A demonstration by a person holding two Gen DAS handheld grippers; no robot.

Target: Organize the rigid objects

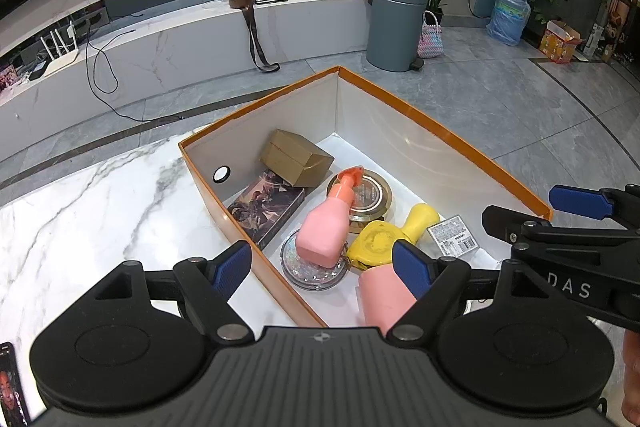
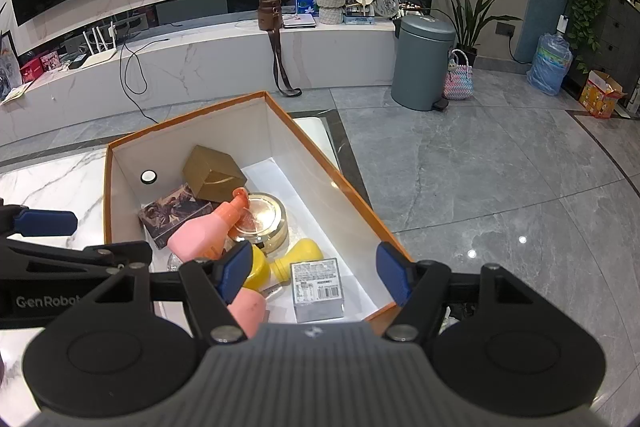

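An orange-rimmed cardboard box (image 1: 440, 131) with white inner walls stands on a marble table (image 1: 80, 211). In it lie a gold carton (image 1: 296, 157), a dark picture box (image 1: 268, 211), a pink pump bottle (image 1: 326, 227), a gold round tin (image 1: 370, 197), a glittery disc (image 1: 312, 269), a yellow bottle (image 1: 384, 237), a pink cylinder (image 1: 384, 297) and a small labelled box (image 1: 454, 235). My left gripper (image 1: 322, 267) is open and empty above the box's near end. My right gripper (image 2: 316, 273) is open and empty above the labelled box (image 2: 318, 289).
The box (image 2: 328, 167) sits at the table's edge, with grey tiled floor (image 2: 480, 187) beyond. A grey bin (image 2: 422, 63) stands by a low white TV bench (image 2: 200, 59). A phone (image 1: 12, 383) lies at the table's near left.
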